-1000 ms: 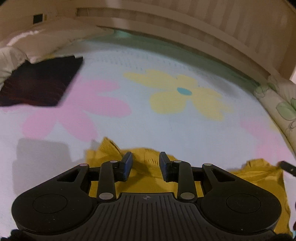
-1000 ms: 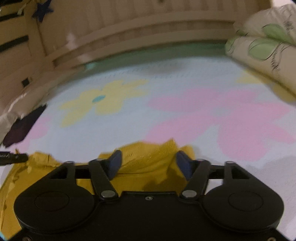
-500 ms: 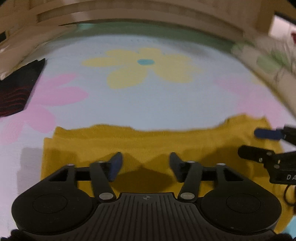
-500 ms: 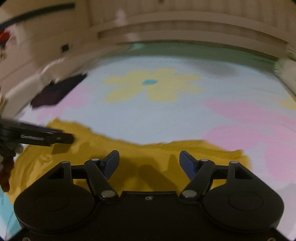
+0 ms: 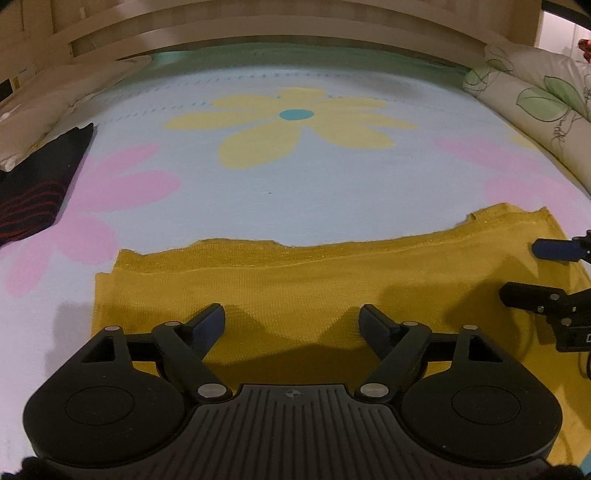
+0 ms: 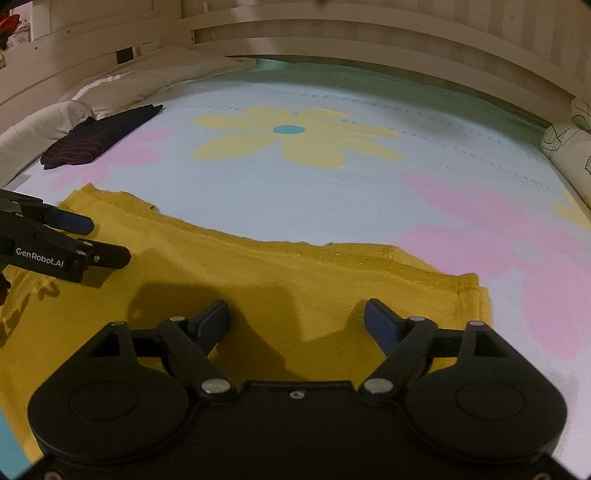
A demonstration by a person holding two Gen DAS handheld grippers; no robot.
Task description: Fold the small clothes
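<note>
A mustard-yellow knitted garment [image 5: 295, 280] lies flat on the flowered bed cover, folded over so its far edge runs straight across; it also shows in the right wrist view [image 6: 280, 288]. My left gripper [image 5: 293, 321] is open and empty, just above the garment's left half. My right gripper [image 6: 297, 319] is open and empty above the right half. The right gripper's fingers [image 5: 554, 249] show at the right edge of the left wrist view. The left gripper's fingers [image 6: 70, 223] show at the left edge of the right wrist view.
A folded black garment with red stripes [image 5: 37, 184] lies at the far left of the bed [image 6: 96, 136]. White pillows [image 6: 155, 77] sit behind it. A leaf-patterned pillow [image 5: 535, 99] lines the right side. A wooden headboard [image 5: 295, 33] runs along the back.
Both grippers let go of the yellow garment's edge and opened wide. The garment now lies flat and folded, and both grippers have pulled back over it.
</note>
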